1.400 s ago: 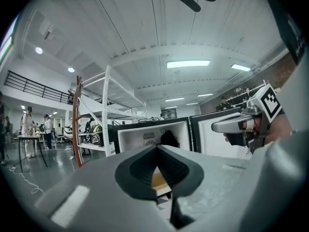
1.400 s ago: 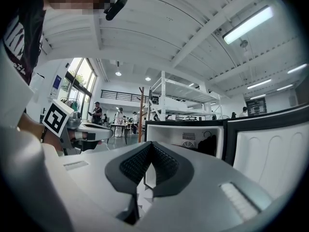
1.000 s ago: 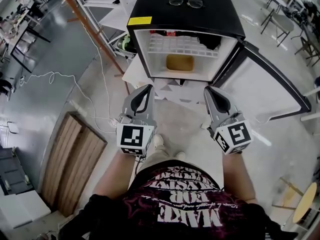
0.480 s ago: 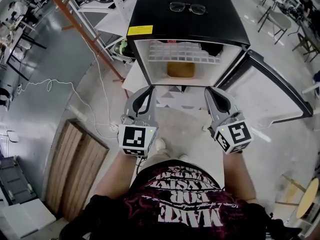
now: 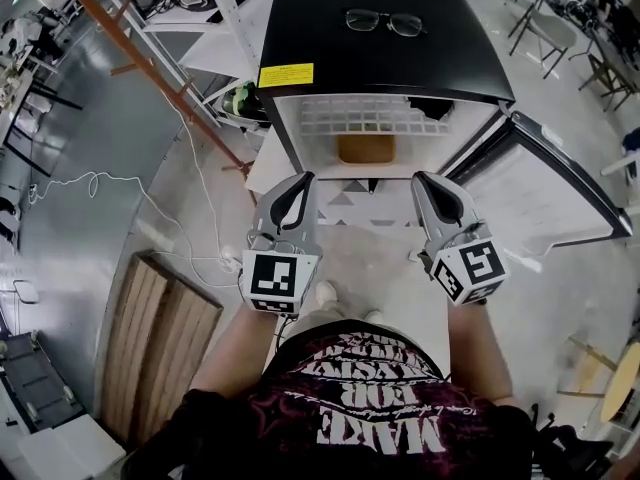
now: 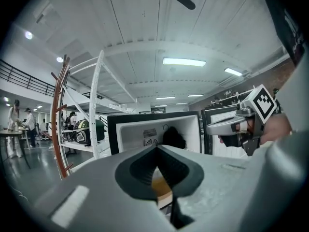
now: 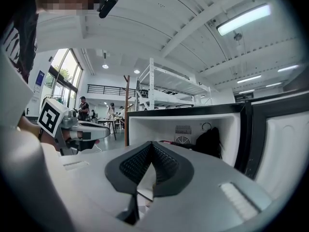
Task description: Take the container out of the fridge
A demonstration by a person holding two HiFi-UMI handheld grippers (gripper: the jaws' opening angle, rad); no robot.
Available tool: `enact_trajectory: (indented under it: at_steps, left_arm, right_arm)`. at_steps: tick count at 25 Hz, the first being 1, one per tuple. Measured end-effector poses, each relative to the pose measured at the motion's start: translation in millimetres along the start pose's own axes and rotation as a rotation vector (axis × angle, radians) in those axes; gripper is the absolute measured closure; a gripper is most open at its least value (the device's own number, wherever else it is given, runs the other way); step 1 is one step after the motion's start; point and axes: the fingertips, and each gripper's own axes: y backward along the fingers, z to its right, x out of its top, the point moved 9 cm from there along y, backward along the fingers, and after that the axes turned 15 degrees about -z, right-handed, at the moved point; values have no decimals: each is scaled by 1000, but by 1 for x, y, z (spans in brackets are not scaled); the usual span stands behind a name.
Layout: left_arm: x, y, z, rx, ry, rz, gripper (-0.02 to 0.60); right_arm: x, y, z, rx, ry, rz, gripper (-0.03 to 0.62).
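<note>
You hold two grippers: one left gripper (image 5: pixel 299 180) and one right gripper (image 5: pixel 424 179). Ahead of you stands one fridge (image 5: pixel 380 53) with one door (image 5: pixel 548 196). Inside it you can count one container (image 5: pixel 364 149), one wire shelf (image 5: pixel 362 117) and one dark item (image 5: pixel 432 109). On top are one pair of glasses (image 5: pixel 385 21) and one yellow label (image 5: pixel 286 75).

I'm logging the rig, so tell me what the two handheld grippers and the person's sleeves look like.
Both the left gripper and right gripper are light grey shells with dark ribbed fingers. Each carries a white cube printed with black square markers. The person wears a dark short-sleeved T-shirt with pink and white lettering.
</note>
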Motion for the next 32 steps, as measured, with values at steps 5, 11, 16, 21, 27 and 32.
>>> enact_trajectory:
  at_steps: [5, 11, 16, 21, 27, 32]
  left_arm:
    - [0, -9, -15, -27, 2, 3, 580]
    - [3, -17, -29, -55, -12, 25, 580]
    - [0, -17, -46, -75, -15, 29, 580]
    - [-4, -18, -51, -105, -4, 27, 580]
    - [-9, -23, -48, -126, -9, 13, 580]
    - [-15, -24, -48, -116, 20, -7, 580]
  right_arm:
    - [2, -11, -3, -31, -13, -14, 566]
    - [7, -19, -2, -85, -22, -13, 566]
    - [9, -24, -5, -130, -28, -17, 566]
    - [11, -26, -14, -144, -30, -24, 566]
    - [7, -29, -13, -135, -39, -44, 566]
    - [-4, -38, -3, -116, -50, -82, 566]
